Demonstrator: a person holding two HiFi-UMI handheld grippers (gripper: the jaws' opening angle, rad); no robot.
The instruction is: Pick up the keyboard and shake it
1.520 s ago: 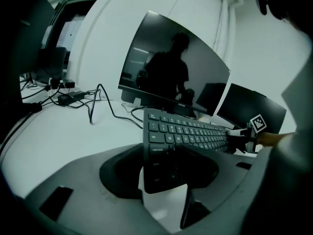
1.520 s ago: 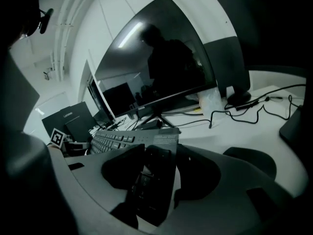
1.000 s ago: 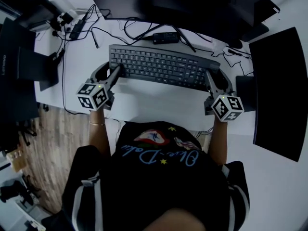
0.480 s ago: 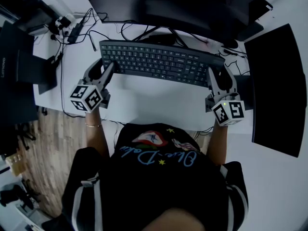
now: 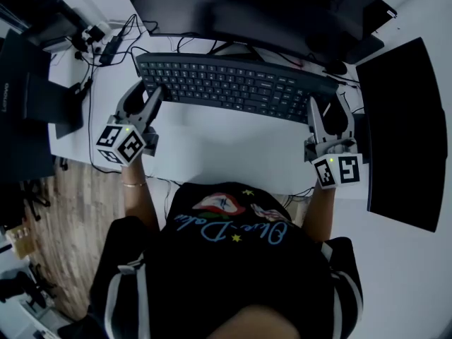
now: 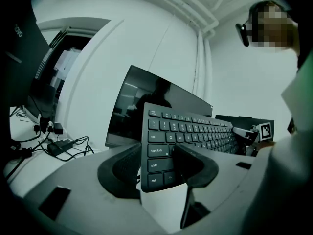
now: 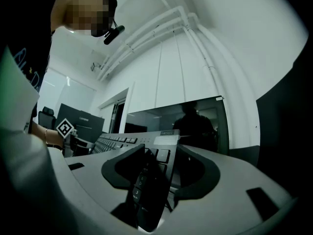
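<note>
A long black keyboard (image 5: 233, 83) hangs above the white desk (image 5: 226, 147), held at both ends. My left gripper (image 5: 147, 90) is shut on its left end; in the left gripper view the jaws clamp the keyboard (image 6: 186, 136) by the shift and ctrl keys, my left gripper (image 6: 159, 168) close to the lens. My right gripper (image 5: 328, 104) is shut on the right end. In the right gripper view the keyboard (image 7: 151, 180) stands on edge between the jaws of my right gripper (image 7: 164, 173).
A large dark monitor (image 5: 254, 6) stands just behind the keyboard, with a second dark screen (image 5: 406, 133) at the right. Cables and a power adapter (image 5: 113, 41) lie at the back left. A black computer case (image 5: 28, 90) sits at the left edge.
Both grippers have lifted the keyboard off the desk; it now looks larger and sits higher in the head view, nearer the monitor. The grippers have spread slightly outward in the picture.
</note>
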